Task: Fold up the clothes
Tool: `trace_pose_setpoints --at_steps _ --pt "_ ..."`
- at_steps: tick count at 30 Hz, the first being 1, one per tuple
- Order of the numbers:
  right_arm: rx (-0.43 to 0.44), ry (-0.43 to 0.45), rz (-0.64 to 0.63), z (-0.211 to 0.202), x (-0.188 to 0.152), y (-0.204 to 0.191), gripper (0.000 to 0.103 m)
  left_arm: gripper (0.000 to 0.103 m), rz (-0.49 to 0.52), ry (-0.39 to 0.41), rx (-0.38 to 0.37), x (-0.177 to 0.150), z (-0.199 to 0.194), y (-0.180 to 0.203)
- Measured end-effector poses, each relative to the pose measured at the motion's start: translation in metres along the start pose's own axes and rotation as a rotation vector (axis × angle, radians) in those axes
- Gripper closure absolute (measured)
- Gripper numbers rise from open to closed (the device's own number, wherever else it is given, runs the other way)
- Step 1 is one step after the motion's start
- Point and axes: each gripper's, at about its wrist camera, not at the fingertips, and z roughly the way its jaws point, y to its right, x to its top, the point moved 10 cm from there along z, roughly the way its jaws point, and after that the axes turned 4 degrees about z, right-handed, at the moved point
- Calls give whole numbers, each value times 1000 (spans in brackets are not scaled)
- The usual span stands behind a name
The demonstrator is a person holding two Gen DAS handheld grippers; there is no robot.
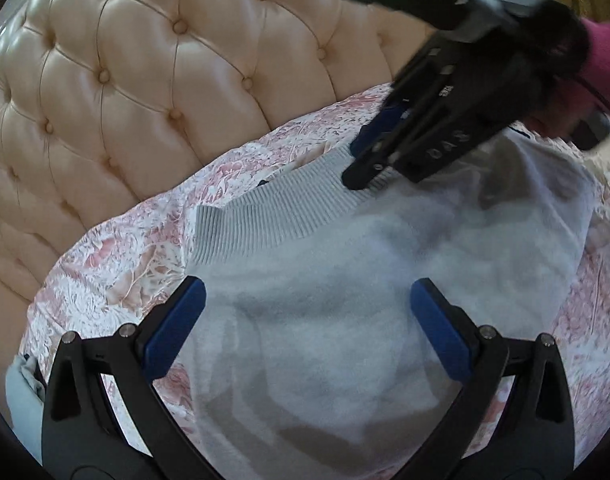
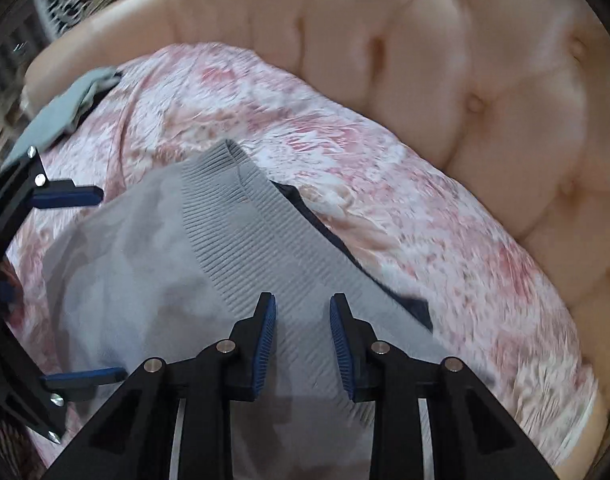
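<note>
A pale grey sweater [image 1: 325,320] [image 2: 137,260] lies spread on a pink floral bedspread [image 1: 125,248] [image 2: 305,120]. Its ribbed hem [image 1: 265,216] [image 2: 241,248] faces the headboard. My left gripper [image 1: 307,300] [image 2: 113,283] hovers open over the sweater's body, with nothing between its blue pads. My right gripper [image 2: 303,312] [image 1: 361,164] points steeply down at the ribbed hem. Its jaws stand narrow but apart, and the ribbing lies flat between the fingers without being pinched. A dark navy edge [image 2: 417,308] peeks out from under the hem.
A tufted cream headboard [image 1: 145,80] [image 2: 505,120] rises right behind the bedspread. A folded teal garment [image 2: 61,116] [image 1: 21,384] lies at the bed's edge. A person's pink sleeve [image 1: 605,64] holds the right gripper.
</note>
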Motion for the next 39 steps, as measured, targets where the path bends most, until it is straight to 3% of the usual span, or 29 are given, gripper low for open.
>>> trace_pose_setpoints --at_steps 2,5,11,15,20,21,25,34,39 --pt "12 -22 -29 4 3 2 72 0 -11 -1 -14 -2 -2 -1" --pt "25 -70 -74 9 5 4 56 0 -26 -5 -32 -3 -1 -2" --pt "30 -115 -168 13 1 -2 55 0 -27 -4 -50 -5 2 -1" --pt "26 -119 -210 13 1 -12 70 0 -34 -7 -61 -6 4 -2" --pt "61 -134 -163 14 0 -13 76 0 -42 -15 -70 -7 4 -2" --pt "67 -135 -155 14 1 -14 89 0 -44 -17 -71 -7 4 -2" --pt "15 -133 -180 15 2 -21 95 0 -62 -27 -85 -9 5 -2" --pt "-17 -89 -143 8 11 -18 96 0 -67 -30 -93 -9 5 -2" --pt "27 -99 -107 16 6 -16 92 0 -70 -26 -104 -10 7 -2"
